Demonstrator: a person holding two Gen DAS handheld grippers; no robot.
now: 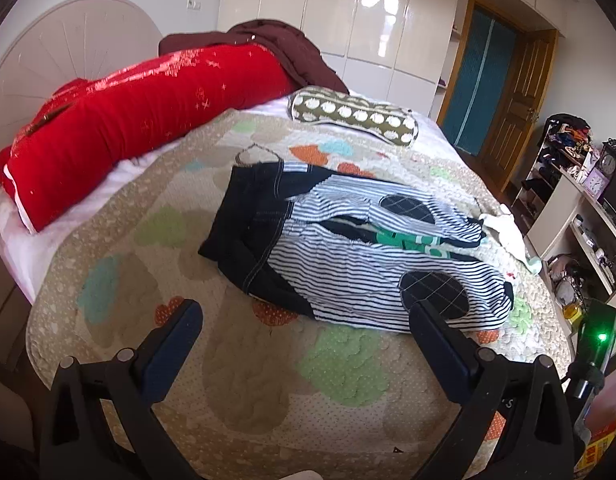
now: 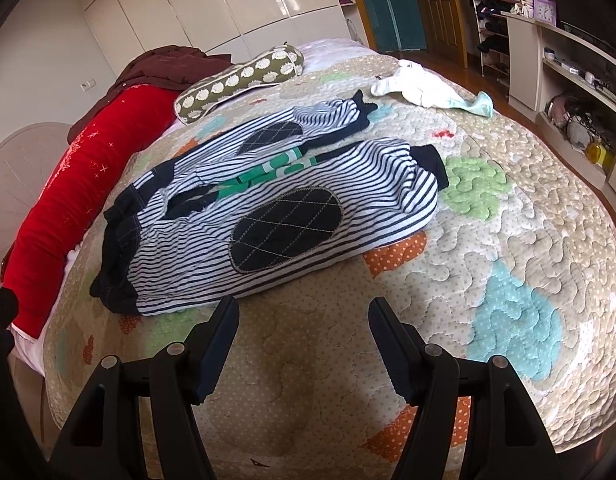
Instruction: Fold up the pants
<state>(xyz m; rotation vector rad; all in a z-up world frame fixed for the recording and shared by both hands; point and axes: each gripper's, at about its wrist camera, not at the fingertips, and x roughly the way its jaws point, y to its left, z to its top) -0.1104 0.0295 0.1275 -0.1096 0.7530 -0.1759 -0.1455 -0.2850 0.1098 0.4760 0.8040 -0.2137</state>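
Small striped navy-and-white pants with a dark waistband and dark oval knee patches lie spread flat on the quilted bed cover, waistband to the left and legs apart to the right. They also show in the right wrist view. My left gripper is open and empty, held above the quilt just short of the near leg. My right gripper is open and empty, held just short of the near leg's lower edge.
A long red bolster and a dark red blanket lie by the headboard. A green dotted cushion lies beyond the pants. White and mint small clothes lie near the far edge. Shelves stand at the right.
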